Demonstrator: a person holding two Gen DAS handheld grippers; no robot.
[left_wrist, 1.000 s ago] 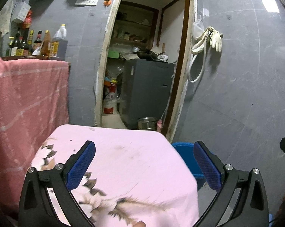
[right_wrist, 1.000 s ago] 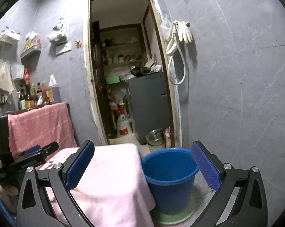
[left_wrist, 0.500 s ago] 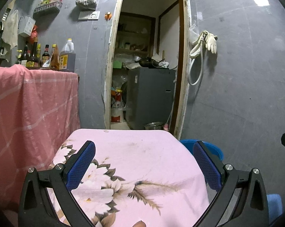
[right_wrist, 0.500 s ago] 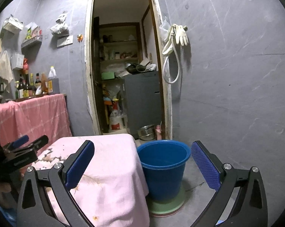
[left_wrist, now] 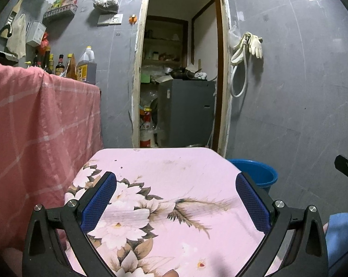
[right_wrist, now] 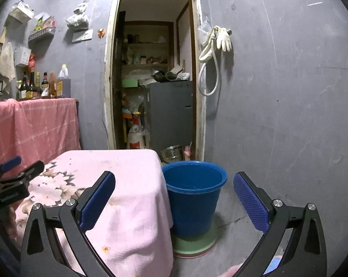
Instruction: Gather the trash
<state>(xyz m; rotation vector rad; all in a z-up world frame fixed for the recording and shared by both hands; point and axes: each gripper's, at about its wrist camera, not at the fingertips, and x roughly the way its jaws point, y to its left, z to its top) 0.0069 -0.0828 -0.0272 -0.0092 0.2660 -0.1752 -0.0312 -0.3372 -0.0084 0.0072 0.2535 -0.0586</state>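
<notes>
Blue bucket (right_wrist: 193, 198): on the floor on a green base (right_wrist: 194, 245), touching the pink floral cloth (left_wrist: 174, 198) draped over the tabletop. Right hand-held gripper (right_wrist: 174, 198): jaws wide, empty, bucket ahead between them. Left hand-held gripper (left_wrist: 176, 200): jaws wide, empty, above the cloth, bucket off right.

small table (left_wrist: 174, 161), pink floral cloth (left_wrist: 164, 210) covering it
</notes>
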